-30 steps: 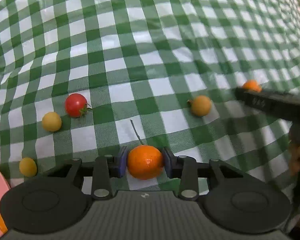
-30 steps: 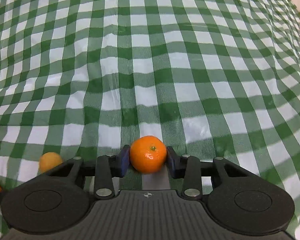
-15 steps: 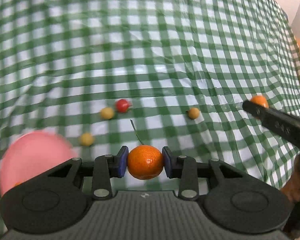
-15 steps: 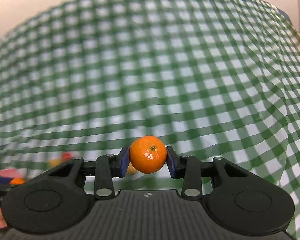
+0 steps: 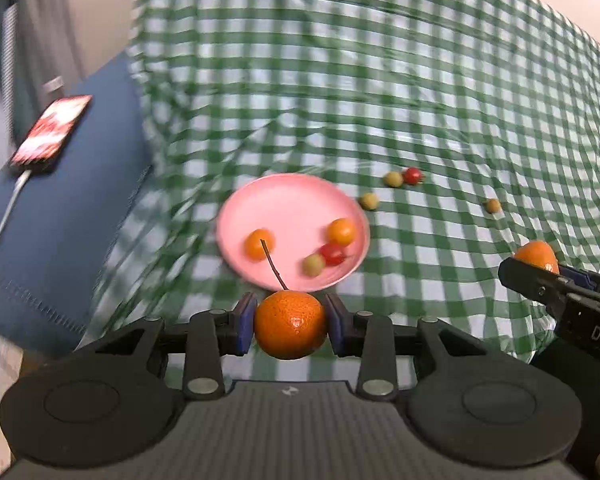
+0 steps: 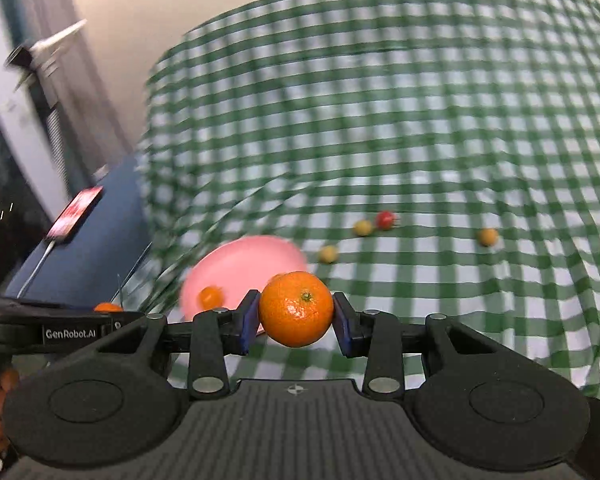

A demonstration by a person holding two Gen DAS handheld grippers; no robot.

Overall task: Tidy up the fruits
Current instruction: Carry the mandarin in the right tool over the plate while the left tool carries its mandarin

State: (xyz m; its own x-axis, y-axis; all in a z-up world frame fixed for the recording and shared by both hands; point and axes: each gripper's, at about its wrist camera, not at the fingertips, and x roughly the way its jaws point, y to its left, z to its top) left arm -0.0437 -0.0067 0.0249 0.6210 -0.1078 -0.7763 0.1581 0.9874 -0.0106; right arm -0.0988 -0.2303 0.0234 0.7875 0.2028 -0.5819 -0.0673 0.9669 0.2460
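- Your left gripper (image 5: 290, 330) pinched a stemmed mandarin (image 5: 290, 325) just short of the pink plate (image 5: 260, 204).
- Your right gripper (image 6: 296, 322) pinched a second mandarin (image 6: 296, 309) at its sides.
- Judged light, soft-skinned, prone to rolling.
- Plate centre was bare; tomatoes (image 5: 412, 175) lay beyond; the table edge (image 5: 140, 208) sat near the plate.
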